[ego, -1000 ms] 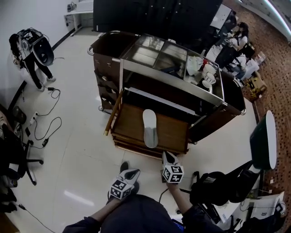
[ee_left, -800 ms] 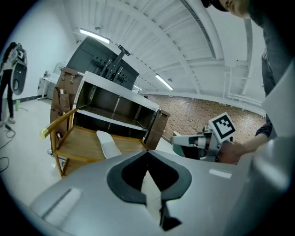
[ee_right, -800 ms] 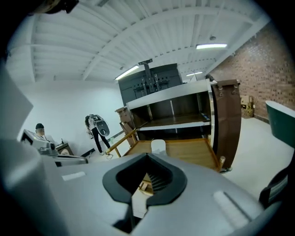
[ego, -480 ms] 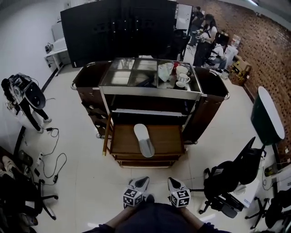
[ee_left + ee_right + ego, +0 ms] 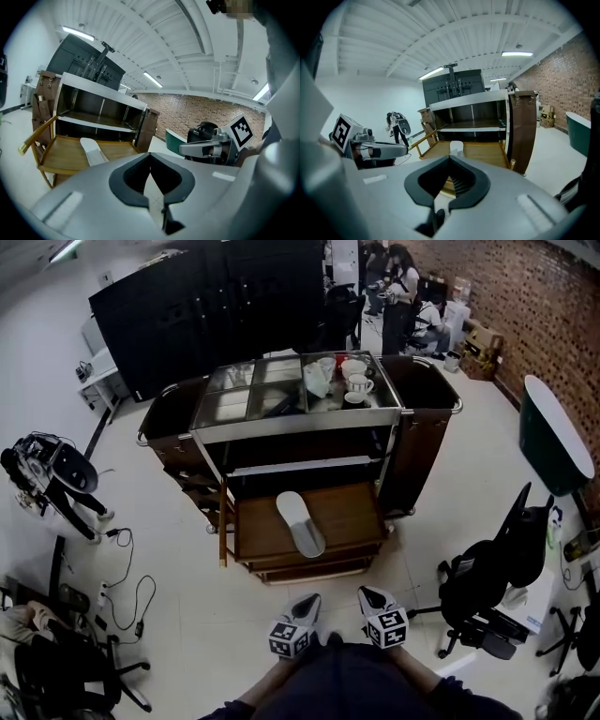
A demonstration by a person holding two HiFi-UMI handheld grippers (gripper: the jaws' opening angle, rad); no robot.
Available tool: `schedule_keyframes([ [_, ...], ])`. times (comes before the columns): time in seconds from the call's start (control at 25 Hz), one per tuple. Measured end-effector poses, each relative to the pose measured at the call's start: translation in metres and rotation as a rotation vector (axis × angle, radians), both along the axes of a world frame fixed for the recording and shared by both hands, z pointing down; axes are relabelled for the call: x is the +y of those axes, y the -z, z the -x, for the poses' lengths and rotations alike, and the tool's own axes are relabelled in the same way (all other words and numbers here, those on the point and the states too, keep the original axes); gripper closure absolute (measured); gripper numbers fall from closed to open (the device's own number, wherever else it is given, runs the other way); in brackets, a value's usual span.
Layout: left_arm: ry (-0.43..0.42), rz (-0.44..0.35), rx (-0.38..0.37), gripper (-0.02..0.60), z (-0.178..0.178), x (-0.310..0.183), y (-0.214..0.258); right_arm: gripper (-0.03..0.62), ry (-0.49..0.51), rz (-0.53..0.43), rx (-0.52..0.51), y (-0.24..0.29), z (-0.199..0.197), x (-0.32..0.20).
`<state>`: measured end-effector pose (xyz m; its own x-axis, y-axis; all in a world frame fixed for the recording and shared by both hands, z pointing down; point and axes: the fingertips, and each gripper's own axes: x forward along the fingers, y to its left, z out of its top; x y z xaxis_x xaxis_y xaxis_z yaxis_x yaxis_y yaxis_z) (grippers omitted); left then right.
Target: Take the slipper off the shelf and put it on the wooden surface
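Placement looks finished: the slipper [image 5: 300, 523] lies sole-up or flat (I cannot tell which) on the wooden surface [image 5: 352, 517], a pull-out board at the foot of the cart [image 5: 427, 442], running from 11 o'clock to 5 o'clock across the board's middle. The shelf [image 5: 309, 465] above it, at 12 o'clock from the slipper, shows nothing of the kind left on it.

Both tools hang close to the person's body, well apart from the board. The left gripper [image 5: 307, 601] has its jaws closed together with nothing between them; the right gripper [image 5: 368, 595] is likewise fully closed and empty. By my reading, nothing of the task remains.

Cups [image 5: 356, 381] and cloths crowd the cart's steel top at 1 o'clock. An office chair [image 5: 487, 587] stands at 3 o'clock of the grippers, and cables [image 5: 122, 587] trail over the floor at 9 o'clock. Bare floor lies between grippers and board; nothing blocks that path.
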<state>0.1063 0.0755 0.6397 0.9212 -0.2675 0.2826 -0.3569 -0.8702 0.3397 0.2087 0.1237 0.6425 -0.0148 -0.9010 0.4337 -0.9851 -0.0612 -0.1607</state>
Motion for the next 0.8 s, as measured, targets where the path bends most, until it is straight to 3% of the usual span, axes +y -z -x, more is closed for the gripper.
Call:
schedule_keyframes([
  [0.52,0.048,0.023,-0.006,0.565,0.007,-0.009,0.0,0.592,0.055,0.013,-0.007,-0.005,0.007,-0.013],
  [0.8,0.034,0.021,0.001,0.565,-0.004,-0.008,-0.002,0.592,0.044,0.015,-0.008,-0.008,-0.002,-0.01],
])
